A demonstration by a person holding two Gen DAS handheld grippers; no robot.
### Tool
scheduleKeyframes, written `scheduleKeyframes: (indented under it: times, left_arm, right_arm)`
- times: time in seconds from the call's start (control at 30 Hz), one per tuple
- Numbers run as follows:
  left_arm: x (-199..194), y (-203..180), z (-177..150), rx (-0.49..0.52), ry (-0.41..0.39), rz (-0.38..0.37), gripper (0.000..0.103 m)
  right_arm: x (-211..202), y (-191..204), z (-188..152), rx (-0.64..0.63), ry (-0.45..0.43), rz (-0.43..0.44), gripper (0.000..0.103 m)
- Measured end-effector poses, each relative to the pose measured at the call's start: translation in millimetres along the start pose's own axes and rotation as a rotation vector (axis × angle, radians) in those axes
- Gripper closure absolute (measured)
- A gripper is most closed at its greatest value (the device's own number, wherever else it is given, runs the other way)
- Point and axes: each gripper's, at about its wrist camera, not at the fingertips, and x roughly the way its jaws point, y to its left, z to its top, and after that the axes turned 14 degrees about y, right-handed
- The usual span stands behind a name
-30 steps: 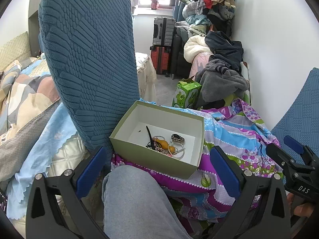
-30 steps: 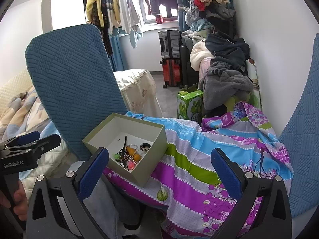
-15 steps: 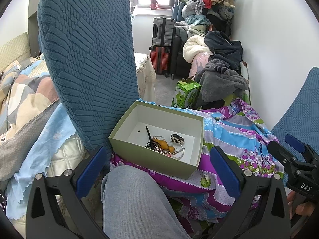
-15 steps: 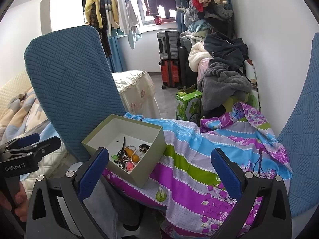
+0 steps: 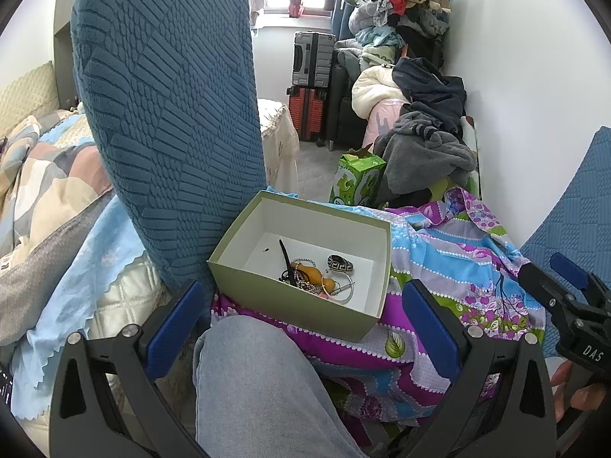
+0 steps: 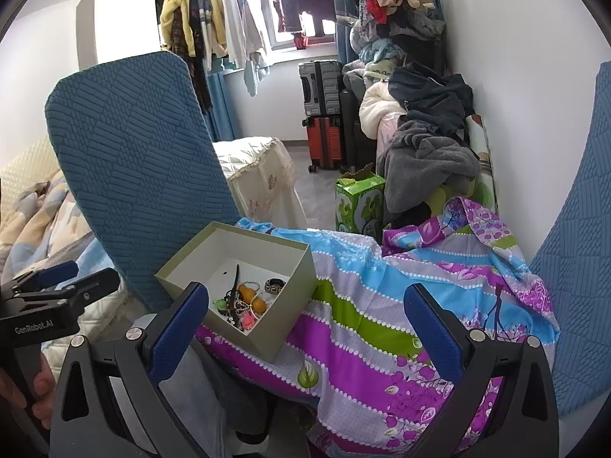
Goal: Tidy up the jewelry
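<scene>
A pale green open box with a white inside sits on a bright patterned cloth; it also shows in the right wrist view. In it lies a small heap of jewelry: a black hair stick, an orange gourd bead, bead chains, a black-and-gold ring, a silver bangle. The heap shows in the right wrist view too. My left gripper is open and empty, held just in front of the box. My right gripper is open and empty, over the cloth, to the right of the box.
A blue chair back stands right behind the box on the left. A denim-clad knee is below the box. Another blue chair is at the right. A green carton, suitcases and piled clothes stand behind.
Both grippers have shifted only slightly; the box sits a little lower and nearer in the right wrist view. Nothing was taken or let go.
</scene>
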Motion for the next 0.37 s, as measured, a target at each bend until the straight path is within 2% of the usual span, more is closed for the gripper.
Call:
scheduleKeyframes:
  times: [0.37]
  left_arm:
    - [2.5, 1.3, -2.4, -0.002, 0.007, 0.001, 0.0]
  right_arm:
    - [-3.0, 0.5, 1.1, 0.015, -0.011, -0.015, 0.0]
